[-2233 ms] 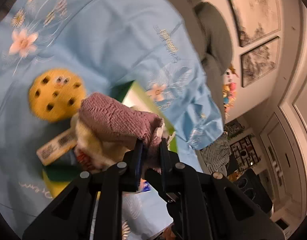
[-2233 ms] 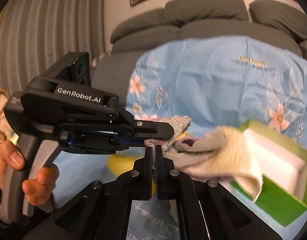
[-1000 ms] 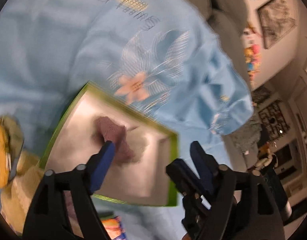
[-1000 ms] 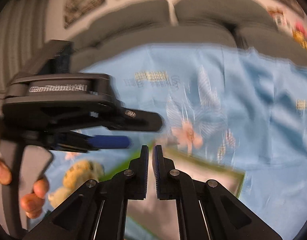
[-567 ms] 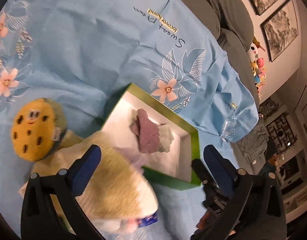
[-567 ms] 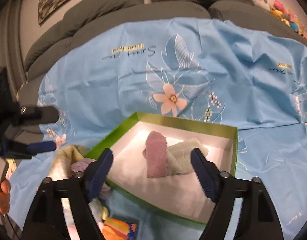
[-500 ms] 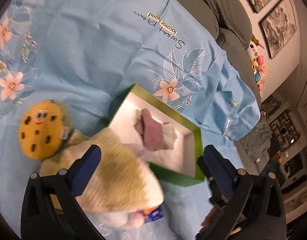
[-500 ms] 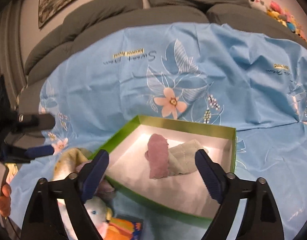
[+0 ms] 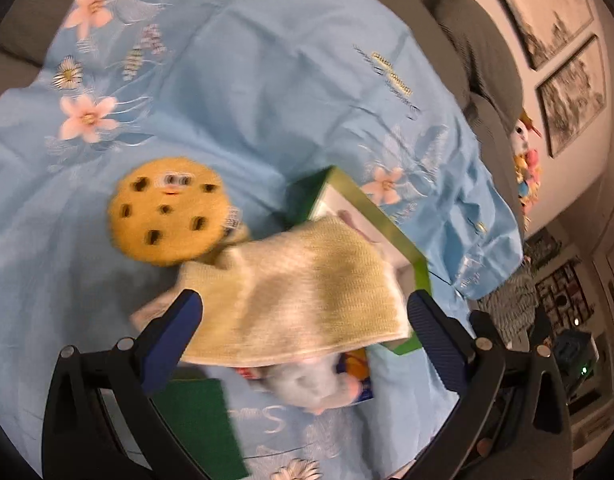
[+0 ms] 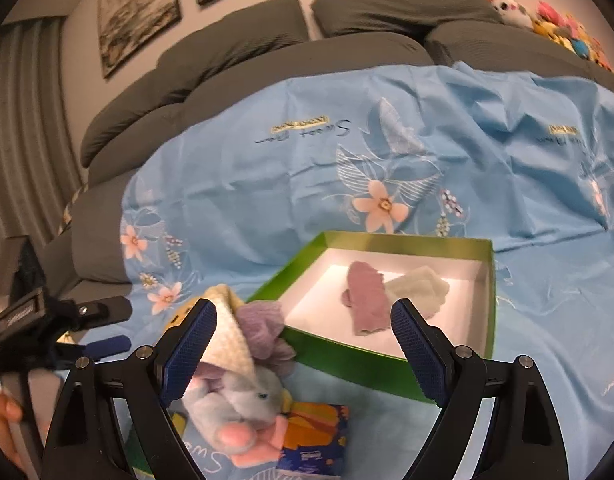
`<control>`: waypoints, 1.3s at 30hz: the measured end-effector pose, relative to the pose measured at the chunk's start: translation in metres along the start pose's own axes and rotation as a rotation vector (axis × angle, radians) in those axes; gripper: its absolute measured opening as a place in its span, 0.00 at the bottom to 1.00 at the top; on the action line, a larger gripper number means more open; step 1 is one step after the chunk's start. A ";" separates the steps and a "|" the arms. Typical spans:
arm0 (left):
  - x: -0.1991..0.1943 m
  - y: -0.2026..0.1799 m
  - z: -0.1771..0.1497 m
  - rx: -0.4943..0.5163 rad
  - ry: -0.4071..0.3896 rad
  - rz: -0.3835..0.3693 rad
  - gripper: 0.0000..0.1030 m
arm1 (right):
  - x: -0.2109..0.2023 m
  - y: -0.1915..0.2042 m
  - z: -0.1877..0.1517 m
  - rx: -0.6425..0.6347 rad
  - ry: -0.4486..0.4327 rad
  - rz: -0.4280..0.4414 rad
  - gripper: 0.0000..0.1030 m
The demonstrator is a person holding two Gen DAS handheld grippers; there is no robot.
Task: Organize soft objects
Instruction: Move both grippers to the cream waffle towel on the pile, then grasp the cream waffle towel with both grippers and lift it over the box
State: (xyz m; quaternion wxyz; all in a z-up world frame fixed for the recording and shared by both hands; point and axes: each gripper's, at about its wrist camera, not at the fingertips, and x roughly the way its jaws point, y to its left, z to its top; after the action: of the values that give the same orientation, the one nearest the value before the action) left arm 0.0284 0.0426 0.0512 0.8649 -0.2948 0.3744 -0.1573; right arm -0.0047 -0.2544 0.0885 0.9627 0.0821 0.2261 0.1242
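Blue sheet (image 10: pixel 267 184): spread over sofa, carries everything.

Green box (image 10: pixel 491 280): stiff walls, open top; pink cloth (image 10: pixel 365 300) and pale cloth (image 10: pixel 421 290) already inside, touching.

Yellow towel (image 9: pixel 307 292): limp, light, draped over pile just beside box; likely best pinched at free hem, will sag.

Plush toy (image 10: pixel 243 404): soft, springy, half buried under towel; body outline unclear.

Cookie plush (image 9: pixel 169 216): blurred, touching towel corner.

Left gripper (image 9: pixel 303 320) and right gripper (image 10: pixel 303 336): both spread wide, empty.
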 end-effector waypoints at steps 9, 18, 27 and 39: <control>0.010 0.033 -0.009 -0.077 0.162 0.007 0.99 | 0.016 0.018 -0.009 -0.051 0.032 0.086 0.87; 0.028 0.046 -0.023 -0.207 0.254 -0.100 0.99 | 0.023 0.036 -0.020 -0.096 0.051 0.118 0.87; 0.038 0.054 -0.027 -0.274 0.259 -0.112 0.99 | 0.030 0.043 -0.027 -0.114 0.077 0.130 0.87; 0.041 0.060 -0.028 -0.341 0.208 -0.186 0.65 | 0.057 0.055 -0.033 -0.110 0.138 0.209 0.45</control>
State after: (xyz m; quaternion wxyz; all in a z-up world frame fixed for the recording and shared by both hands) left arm 0.0377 0.0583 -0.0248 0.7408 -0.4525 0.4541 -0.2005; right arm 0.0189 -0.1829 0.0471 0.9296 0.0433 0.2749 0.2416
